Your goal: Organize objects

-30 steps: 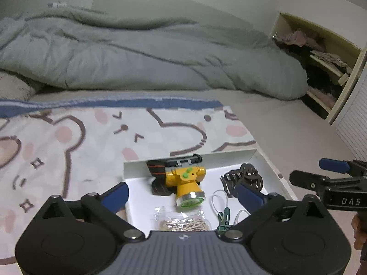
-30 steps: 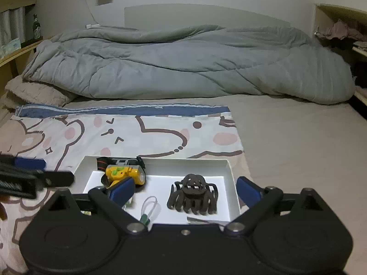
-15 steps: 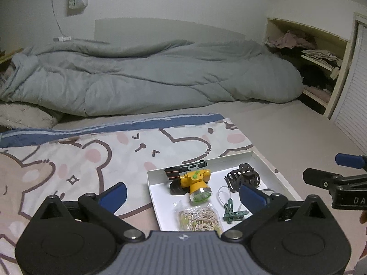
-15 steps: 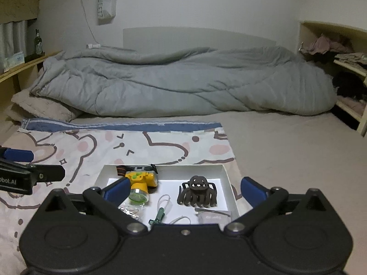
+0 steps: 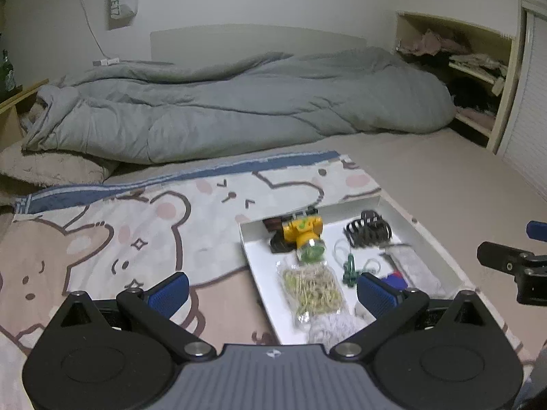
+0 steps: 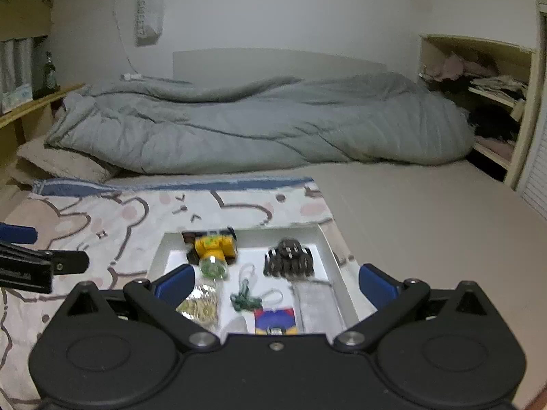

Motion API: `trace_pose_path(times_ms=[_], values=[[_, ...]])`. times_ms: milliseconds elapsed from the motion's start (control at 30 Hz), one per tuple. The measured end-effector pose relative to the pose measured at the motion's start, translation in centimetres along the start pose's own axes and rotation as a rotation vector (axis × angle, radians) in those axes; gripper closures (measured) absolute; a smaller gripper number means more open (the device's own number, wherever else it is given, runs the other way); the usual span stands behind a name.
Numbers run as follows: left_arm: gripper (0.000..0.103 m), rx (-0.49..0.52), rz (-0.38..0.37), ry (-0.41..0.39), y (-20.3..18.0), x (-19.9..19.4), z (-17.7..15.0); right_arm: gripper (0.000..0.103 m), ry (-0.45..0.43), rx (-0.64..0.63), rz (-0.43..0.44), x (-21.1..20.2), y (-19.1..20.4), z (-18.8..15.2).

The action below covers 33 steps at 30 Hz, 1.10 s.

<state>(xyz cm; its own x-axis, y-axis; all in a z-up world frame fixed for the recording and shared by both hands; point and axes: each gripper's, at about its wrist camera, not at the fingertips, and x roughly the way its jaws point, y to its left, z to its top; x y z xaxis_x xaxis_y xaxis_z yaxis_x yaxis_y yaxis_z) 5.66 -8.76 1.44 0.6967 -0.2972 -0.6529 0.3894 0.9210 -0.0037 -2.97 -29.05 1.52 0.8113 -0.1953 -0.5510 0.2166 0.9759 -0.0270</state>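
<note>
A white tray (image 5: 424, 235) (image 6: 330, 244) lies on the bed. In it are a yellow headlamp (image 5: 301, 232) (image 6: 215, 247), a dark claw hair clip (image 5: 367, 229) (image 6: 289, 261), a bag of rubber bands (image 5: 312, 288) (image 6: 201, 302), green clips (image 5: 350, 268) (image 6: 244, 299), a grey cloth (image 6: 316, 304) and a small blue, red and yellow packet (image 6: 275, 319). My left gripper (image 5: 271, 292) is open and empty, above the tray's near left side. My right gripper (image 6: 277, 282) is open and empty, above the tray's near edge.
A bear-print blanket (image 5: 136, 225) (image 6: 112, 218) lies under the tray. A grey duvet (image 5: 239, 102) is heaped at the back, with a pillow (image 5: 51, 167) at left. Shelves with clothes (image 5: 461, 65) stand at right. Bare mattress (image 6: 427, 225) lies right of the tray.
Both grippers have pulled back and risen from the tray, so more of the tray and room shows. Both stayed open and empty.
</note>
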Motion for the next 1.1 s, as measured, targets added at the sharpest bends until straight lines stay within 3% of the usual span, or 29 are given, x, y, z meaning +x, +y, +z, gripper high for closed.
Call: trace_pose_path(times_ms=[167,467,1100], values=[[0.000,0.033,0.042,0.032,-0.2,-0.1,-1.8,0.000,0.038,0.021,-0.010,-0.7,0.0,-1.6],[0.000,-0.008,0.031,0.101,0.9,-0.1,-3.2,0.000,0.125,0.037,-0.009,-0.9,0.6,-3.7],[0.000,0.010,0.031,0.100,1.2,-0.5,-3.5,0.000,0.170,0.015,-0.032,-0.5,1.6,-4.5]])
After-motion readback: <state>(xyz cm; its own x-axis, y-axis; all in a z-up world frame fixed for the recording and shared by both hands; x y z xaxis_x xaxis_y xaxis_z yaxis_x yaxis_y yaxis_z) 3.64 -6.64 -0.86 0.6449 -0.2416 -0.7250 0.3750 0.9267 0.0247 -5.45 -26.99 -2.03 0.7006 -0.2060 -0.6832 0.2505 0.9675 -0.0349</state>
